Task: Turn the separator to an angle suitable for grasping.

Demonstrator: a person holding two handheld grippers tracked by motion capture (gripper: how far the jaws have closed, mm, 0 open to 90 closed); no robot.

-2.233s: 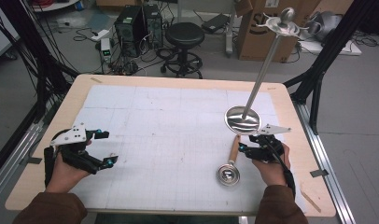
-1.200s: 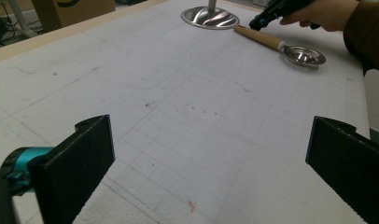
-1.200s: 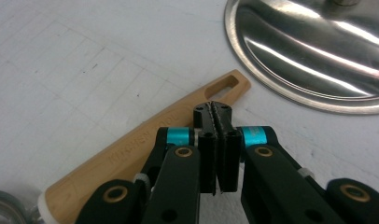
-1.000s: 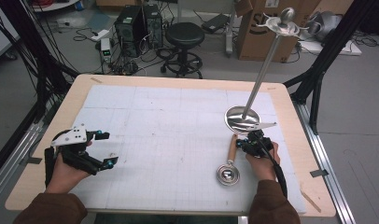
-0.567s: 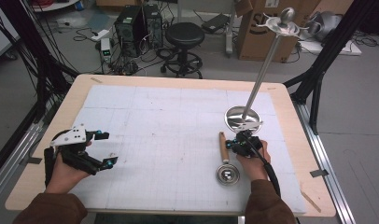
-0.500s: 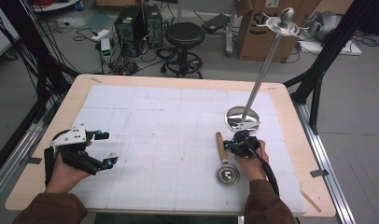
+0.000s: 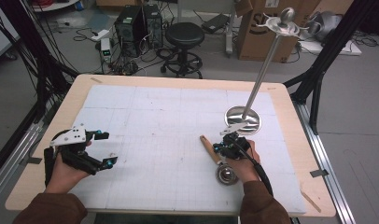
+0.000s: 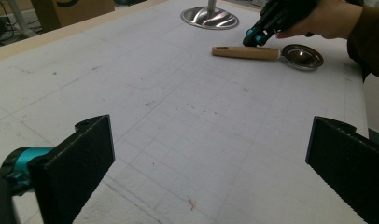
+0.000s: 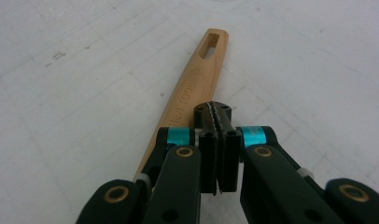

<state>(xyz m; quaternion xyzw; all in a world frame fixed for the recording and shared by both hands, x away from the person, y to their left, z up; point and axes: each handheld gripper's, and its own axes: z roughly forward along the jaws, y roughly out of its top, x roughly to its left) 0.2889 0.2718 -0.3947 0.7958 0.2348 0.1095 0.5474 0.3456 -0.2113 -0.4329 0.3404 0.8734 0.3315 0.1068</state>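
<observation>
Partly hidden behind shut, empty right gripper (image 9: 218,140): pale wooden-handled strainer (image 9: 190,93), slotted tip ahead; left gripper (image 8: 211,172) wide open.

In the right gripper view the right claw (image 9: 216,140), its jaws pressed together, covers the lower part of the wooden handle (image 9: 192,91), and the lettering there is too blurred to read. In the high view the hand (image 7: 241,161) hides part of the metal bowl (image 7: 226,175). In the left gripper view the stand's base (image 8: 209,17) is cropped at 12 o'clock.
</observation>
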